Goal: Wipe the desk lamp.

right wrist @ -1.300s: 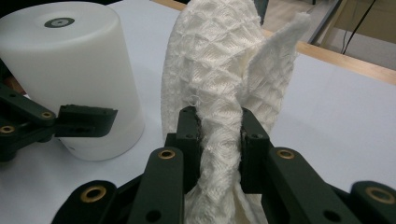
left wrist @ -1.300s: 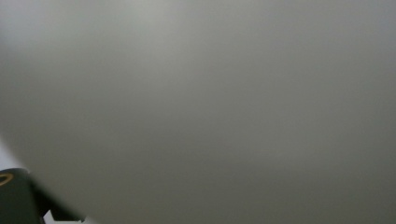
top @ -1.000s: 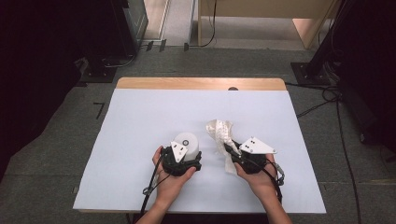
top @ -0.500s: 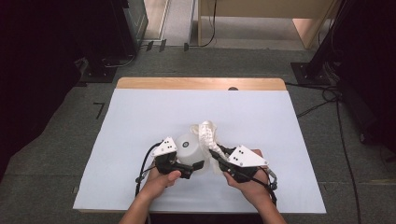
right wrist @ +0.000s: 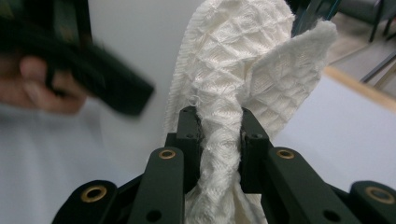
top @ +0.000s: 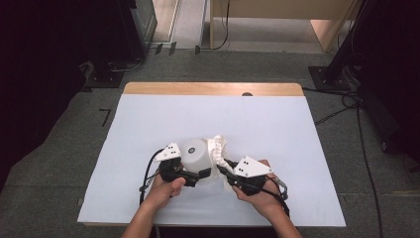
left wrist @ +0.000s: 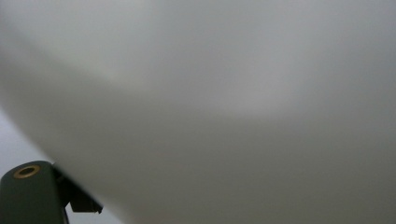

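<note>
The left gripper (top: 202, 173) is bracing a white cup (top: 194, 154) on its side near the bench's (top: 297, 129) front edge, its round end facing up and away, long axis tilted; its jaws look closed on the cup's lower end. It should be holding firm while the right gripper (top: 220, 170), pinching the white waffle cloth (right wrist: 233, 70), is wiping gently against it.

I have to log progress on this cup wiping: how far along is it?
Done: both things are picked up. The left gripper holds the white cup tipped on its side above the table; the right gripper is shut on the waffle-weave cloth. In hand: the cloth sits against the cup's side. Left: probably finishing the wipe and setting both down; how clean the cup is I cannot tell.
</note>
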### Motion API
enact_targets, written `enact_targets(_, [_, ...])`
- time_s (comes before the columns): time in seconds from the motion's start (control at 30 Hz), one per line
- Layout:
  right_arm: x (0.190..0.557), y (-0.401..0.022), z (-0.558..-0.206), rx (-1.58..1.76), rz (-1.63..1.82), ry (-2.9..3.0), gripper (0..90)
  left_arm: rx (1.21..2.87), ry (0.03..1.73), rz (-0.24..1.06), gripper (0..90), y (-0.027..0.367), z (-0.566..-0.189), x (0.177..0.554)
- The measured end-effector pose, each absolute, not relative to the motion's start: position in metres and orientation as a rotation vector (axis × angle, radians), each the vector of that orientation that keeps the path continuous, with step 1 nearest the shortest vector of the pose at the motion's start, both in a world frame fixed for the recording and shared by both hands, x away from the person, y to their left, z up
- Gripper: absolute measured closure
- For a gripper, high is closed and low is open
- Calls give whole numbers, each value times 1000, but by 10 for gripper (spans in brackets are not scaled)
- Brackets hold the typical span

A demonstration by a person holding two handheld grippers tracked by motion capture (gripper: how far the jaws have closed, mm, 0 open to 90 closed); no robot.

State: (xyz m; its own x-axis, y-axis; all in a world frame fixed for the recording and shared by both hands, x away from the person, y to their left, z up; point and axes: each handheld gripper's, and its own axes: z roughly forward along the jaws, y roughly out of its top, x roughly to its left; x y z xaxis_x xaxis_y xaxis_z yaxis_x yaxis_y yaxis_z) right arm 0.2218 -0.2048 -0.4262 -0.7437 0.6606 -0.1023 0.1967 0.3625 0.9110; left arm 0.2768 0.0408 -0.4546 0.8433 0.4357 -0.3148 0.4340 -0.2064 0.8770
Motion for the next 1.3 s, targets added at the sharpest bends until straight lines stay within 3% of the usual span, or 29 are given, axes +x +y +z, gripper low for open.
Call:
enact_targets(0.17, [218,-207,-420,721,1394,2146,751,1838,653,7,81,38,-453,276])
enact_targets(0.37, [233,-206,-449,786,1205,2339,751,1824,685,29,81,47,-452,279])
enact_targets(0.7, [221,-207,-418,754,1366,2177,750,1871,648,34,81,35,-456,275])
enact_targets(0.97, [234,-206,-447,780,1193,2367,750,1857,672,52,81,43,-454,278])
enact_targets(1.3, [222,-207,-422,747,1348,2164,749,1891,651,47,81,32,-458,276])
